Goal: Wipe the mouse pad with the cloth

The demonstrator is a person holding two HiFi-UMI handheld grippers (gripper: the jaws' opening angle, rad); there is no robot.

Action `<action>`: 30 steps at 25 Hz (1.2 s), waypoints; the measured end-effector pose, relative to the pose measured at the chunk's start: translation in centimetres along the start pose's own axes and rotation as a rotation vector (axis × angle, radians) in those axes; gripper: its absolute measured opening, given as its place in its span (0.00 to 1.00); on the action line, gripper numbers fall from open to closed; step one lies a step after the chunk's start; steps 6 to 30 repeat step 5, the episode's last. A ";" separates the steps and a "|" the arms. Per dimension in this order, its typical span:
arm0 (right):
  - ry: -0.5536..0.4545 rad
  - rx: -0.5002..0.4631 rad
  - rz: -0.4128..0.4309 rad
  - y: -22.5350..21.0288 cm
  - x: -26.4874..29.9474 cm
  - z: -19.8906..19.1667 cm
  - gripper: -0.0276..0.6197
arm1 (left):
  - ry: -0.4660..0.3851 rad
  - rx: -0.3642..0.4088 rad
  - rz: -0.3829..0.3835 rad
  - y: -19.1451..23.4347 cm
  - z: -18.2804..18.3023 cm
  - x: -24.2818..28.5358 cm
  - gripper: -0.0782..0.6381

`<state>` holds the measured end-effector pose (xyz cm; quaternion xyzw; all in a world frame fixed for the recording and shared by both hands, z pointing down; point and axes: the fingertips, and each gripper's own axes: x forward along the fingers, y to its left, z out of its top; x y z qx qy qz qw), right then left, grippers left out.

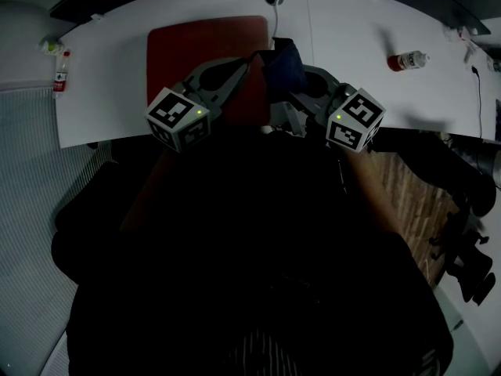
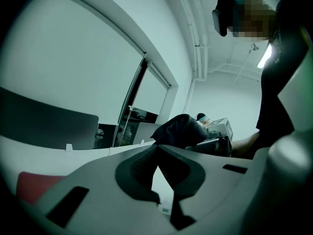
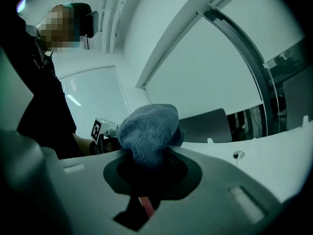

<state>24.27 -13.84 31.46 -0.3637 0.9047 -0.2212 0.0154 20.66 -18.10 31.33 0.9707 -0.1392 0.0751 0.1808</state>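
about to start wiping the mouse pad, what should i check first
1. Cloth gripped by right gripper: ok, jaws clamped on it.
2. Left gripper empty: ok, jaws together, nothing between.
3. Mouse pad free of clutter: ok on the visible part; its near edge is hidden by the grippers.
4. Cloth touching the pad: cannot tell; it sits at the pad's right edge, height unclear.
5. Bottle out of the wipe path: ok, lying well to the right on the table.
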 end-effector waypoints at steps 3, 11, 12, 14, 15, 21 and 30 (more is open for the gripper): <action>-0.012 0.018 0.000 0.5 -0.6 0.0 0.14 | 0.010 0.011 -0.016 -1.4 -0.1 0.1 0.12; -0.017 0.019 0.002 1.0 -0.8 0.0 0.14 | 0.014 0.021 -0.026 -2.2 -0.1 0.1 0.12; -0.017 0.019 0.002 1.0 -0.8 0.0 0.14 | 0.014 0.021 -0.026 -2.2 -0.1 0.1 0.12; -0.017 0.019 0.002 1.0 -0.8 0.0 0.14 | 0.014 0.021 -0.026 -2.2 -0.1 0.1 0.12; -0.017 0.019 0.002 1.0 -0.8 0.0 0.14 | 0.014 0.021 -0.026 -2.2 -0.1 0.1 0.12; -0.017 0.019 0.002 1.0 -0.8 0.0 0.14 | 0.014 0.021 -0.026 -2.2 -0.1 0.1 0.12; -0.017 0.019 0.002 1.0 -0.8 0.0 0.14 | 0.014 0.021 -0.026 -2.2 -0.1 0.1 0.12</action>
